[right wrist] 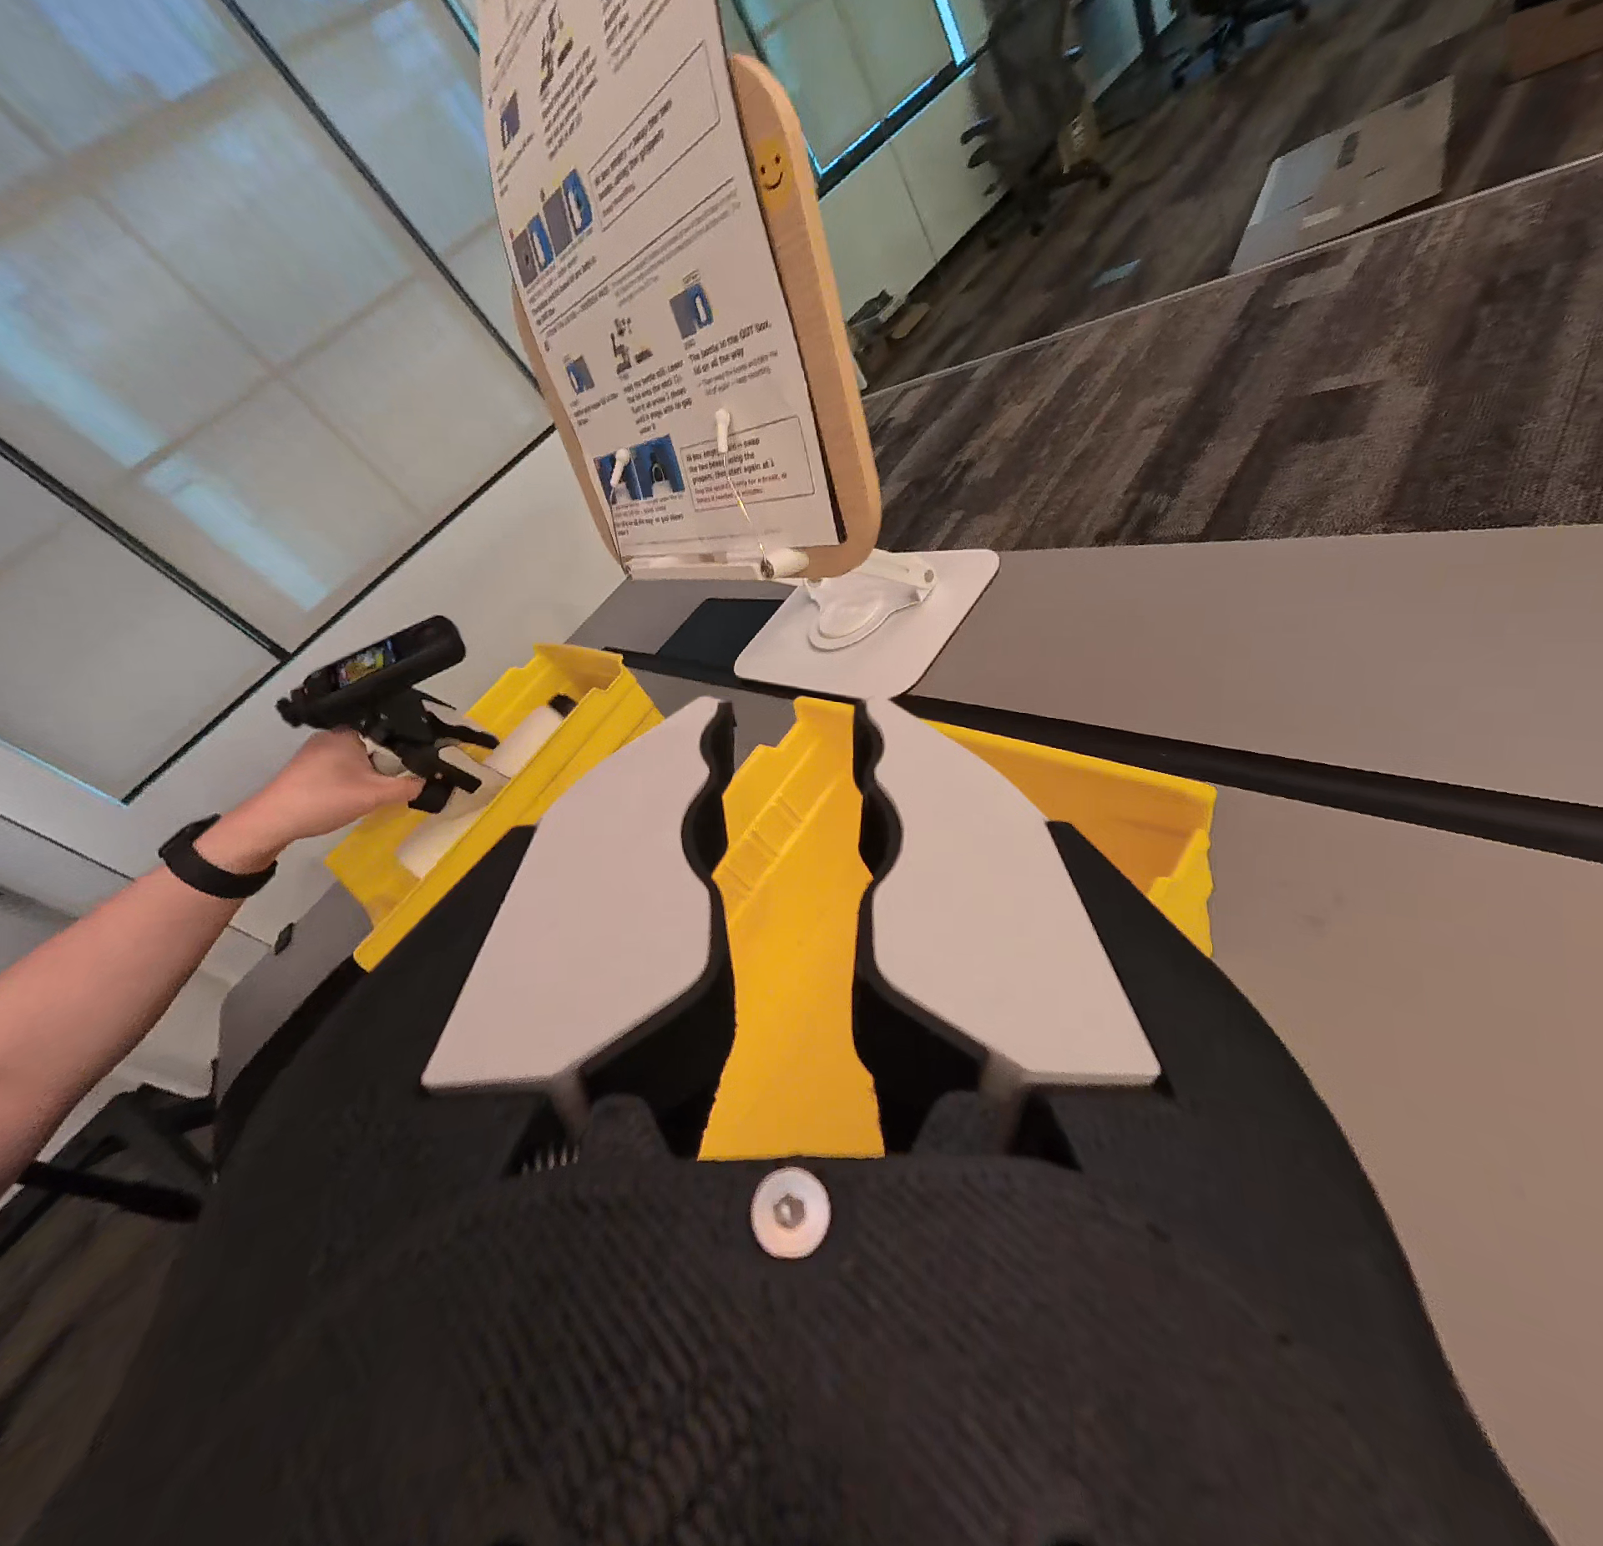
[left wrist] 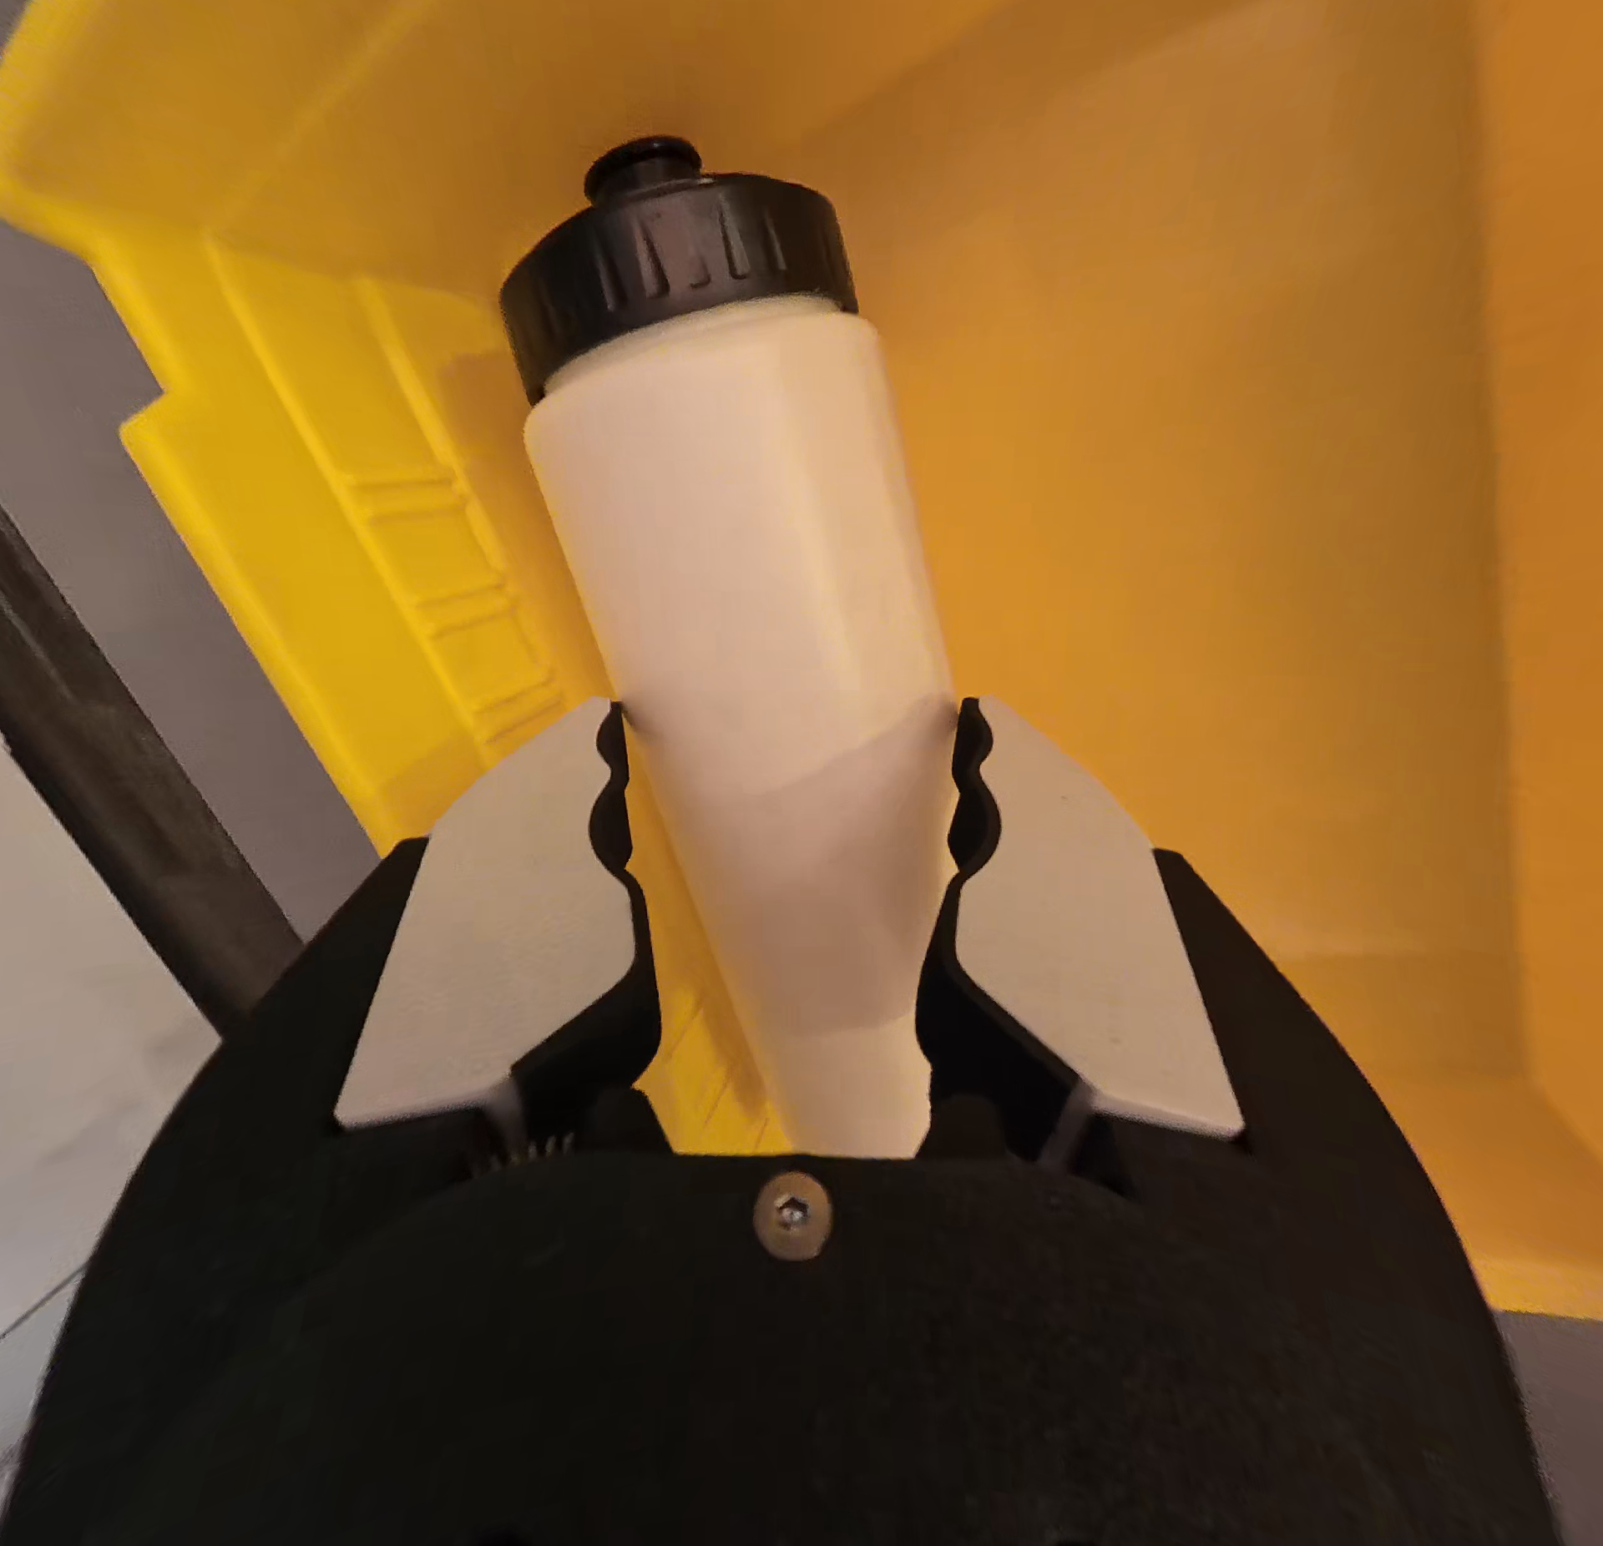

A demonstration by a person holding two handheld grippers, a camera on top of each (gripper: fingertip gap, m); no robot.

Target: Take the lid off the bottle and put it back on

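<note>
A white bottle (left wrist: 737, 507) with a black ribbed lid (left wrist: 685, 264) screwed on lies inside a yellow bin (left wrist: 1171, 377). My left gripper (left wrist: 791, 706) is shut on the bottle's body, with both fingertips against its sides below the lid. In the right wrist view the left gripper (right wrist: 451, 767), held by a person's hand (right wrist: 330, 784), reaches into the left yellow bin (right wrist: 520, 819), where the bottle (right wrist: 529, 741) lies. My right gripper (right wrist: 794, 715) is open and empty above a second yellow bin (right wrist: 1084, 793).
The two yellow bins stand side by side on a grey table (right wrist: 1388, 897). A black strip (right wrist: 1301, 784) runs across the table behind them. An instruction board (right wrist: 659, 290) on a white stand base (right wrist: 867, 620) stands at the back. Glass walls are on the left. One gripper's finger ends stand about 55 centimetres off the other's.
</note>
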